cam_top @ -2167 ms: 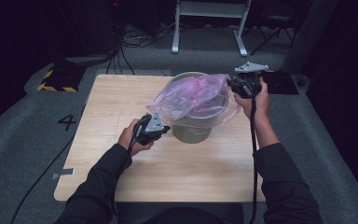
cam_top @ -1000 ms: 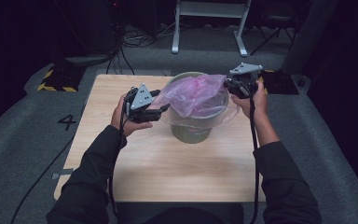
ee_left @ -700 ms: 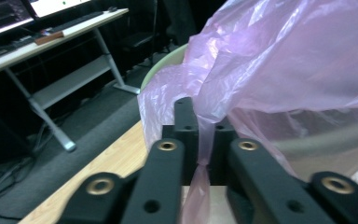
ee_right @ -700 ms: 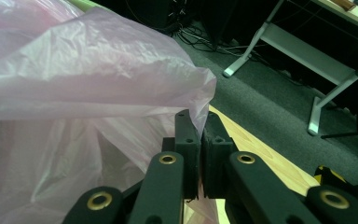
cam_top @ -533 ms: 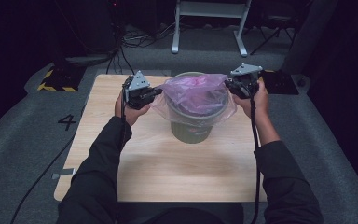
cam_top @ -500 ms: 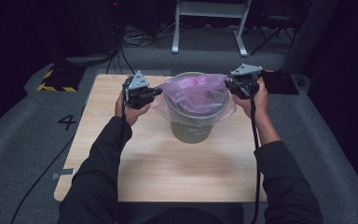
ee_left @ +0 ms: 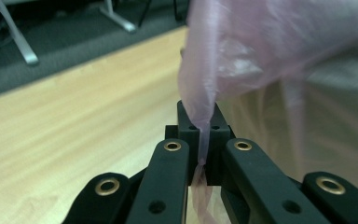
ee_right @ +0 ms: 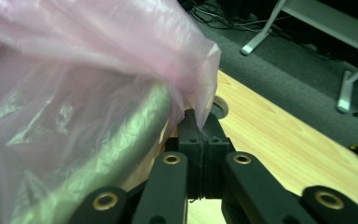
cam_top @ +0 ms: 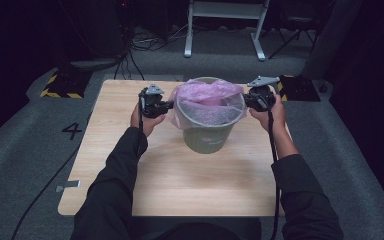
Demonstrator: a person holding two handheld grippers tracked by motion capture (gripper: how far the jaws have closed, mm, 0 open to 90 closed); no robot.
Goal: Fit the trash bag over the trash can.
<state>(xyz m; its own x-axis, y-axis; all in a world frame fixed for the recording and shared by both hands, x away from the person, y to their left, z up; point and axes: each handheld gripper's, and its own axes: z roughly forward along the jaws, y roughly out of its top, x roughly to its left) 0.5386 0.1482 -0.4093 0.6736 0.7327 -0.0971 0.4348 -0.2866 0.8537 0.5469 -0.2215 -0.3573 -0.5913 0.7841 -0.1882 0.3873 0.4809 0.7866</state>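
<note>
A green bucket (cam_top: pixel 207 136) stands at the middle back of the wooden table (cam_top: pixel 180 190). A thin pink plastic bag (cam_top: pixel 210 97) is spread across its mouth and hangs down over the rim. My left gripper (cam_top: pixel 167 106) is at the bucket's left side, shut on the bag's left edge. In the left gripper view the film (ee_left: pixel 270 42) is pinched between the closed jaws of that gripper (ee_left: pixel 200 122). My right gripper (cam_top: pixel 247 100) is at the bucket's right side, shut on the opposite edge. In the right gripper view the bag (ee_right: pixel 74 56) drapes over the green rim (ee_right: pixel 130 135) and runs into that gripper (ee_right: pixel 199 123).
A black box (cam_top: pixel 300 87) sits off the table's back right corner. White frame legs (cam_top: pixel 225 30) and cables lie on the floor behind. A yellow-and-black striped block (cam_top: pixel 60 87) and a painted 4 (cam_top: pixel 72 130) are on the floor at left.
My left hand has gone from the bucket's front left up to its left side, taken hold of the bag's edge and drawn it outward and down. The bag now lies stretched over the rim. The right hand sank a little.
</note>
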